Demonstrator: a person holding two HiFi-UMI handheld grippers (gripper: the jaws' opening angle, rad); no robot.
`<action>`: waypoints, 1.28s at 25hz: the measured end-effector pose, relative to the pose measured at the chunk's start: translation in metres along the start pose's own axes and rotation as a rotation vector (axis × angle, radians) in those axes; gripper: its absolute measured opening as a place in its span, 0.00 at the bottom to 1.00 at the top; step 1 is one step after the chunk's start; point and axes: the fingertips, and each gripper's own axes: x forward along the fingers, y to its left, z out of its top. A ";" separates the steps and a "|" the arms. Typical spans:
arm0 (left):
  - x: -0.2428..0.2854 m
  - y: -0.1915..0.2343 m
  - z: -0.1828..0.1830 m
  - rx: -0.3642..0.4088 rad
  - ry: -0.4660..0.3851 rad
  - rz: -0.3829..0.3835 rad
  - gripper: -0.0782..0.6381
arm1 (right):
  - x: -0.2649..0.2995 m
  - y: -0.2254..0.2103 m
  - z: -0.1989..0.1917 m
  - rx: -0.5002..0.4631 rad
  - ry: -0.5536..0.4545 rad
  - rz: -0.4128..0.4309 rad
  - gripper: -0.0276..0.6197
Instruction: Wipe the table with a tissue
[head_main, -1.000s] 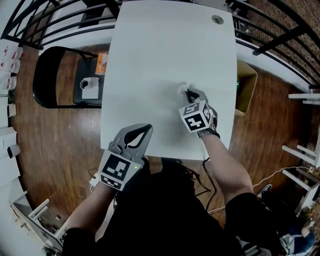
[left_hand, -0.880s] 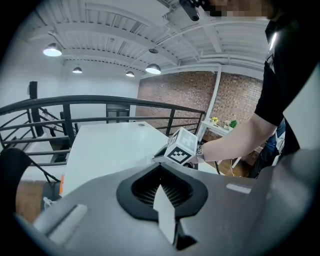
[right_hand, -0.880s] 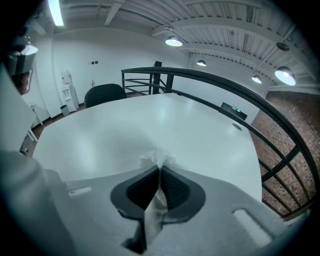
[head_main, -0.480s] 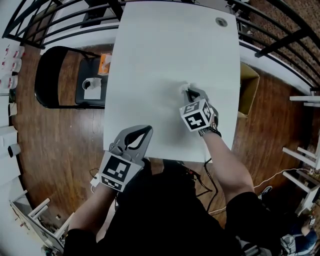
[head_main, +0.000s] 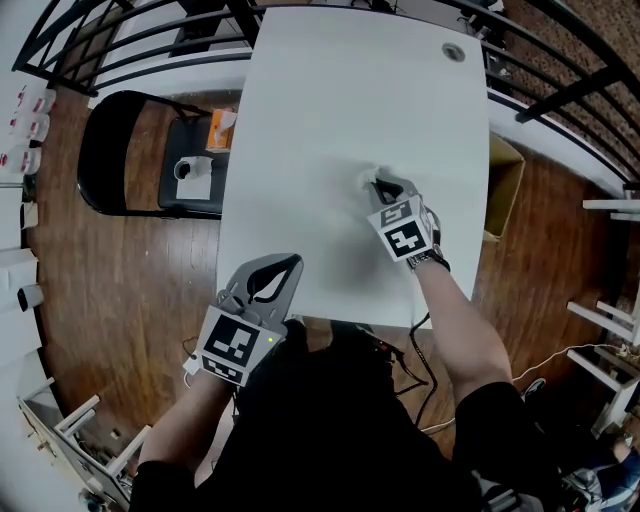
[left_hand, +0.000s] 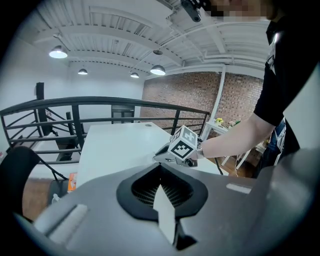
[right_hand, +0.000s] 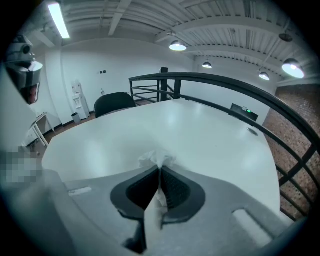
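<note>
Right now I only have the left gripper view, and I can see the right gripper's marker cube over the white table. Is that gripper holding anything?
Observer: Yes. The right gripper view shows the right gripper shut on a crumpled white tissue, which bunches out past its tips.
Operator: Where on the table is it?
Observer: In the head view it is roughly mid-table, slightly right of centre, with the tissue end pointing away from the person.
Operator: And where is my own gripper?
Observer: The head view puts the left gripper over the table's near left corner, well apart from the tissue.
</note>
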 end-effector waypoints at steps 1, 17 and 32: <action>-0.002 0.001 0.000 0.000 -0.003 0.001 0.13 | -0.002 0.003 0.003 0.002 -0.015 0.003 0.05; -0.065 -0.013 -0.005 0.115 -0.119 -0.137 0.13 | -0.100 0.089 0.028 0.126 -0.178 -0.123 0.05; -0.150 -0.043 0.011 0.212 -0.236 -0.295 0.13 | -0.254 0.180 0.050 0.259 -0.390 -0.317 0.05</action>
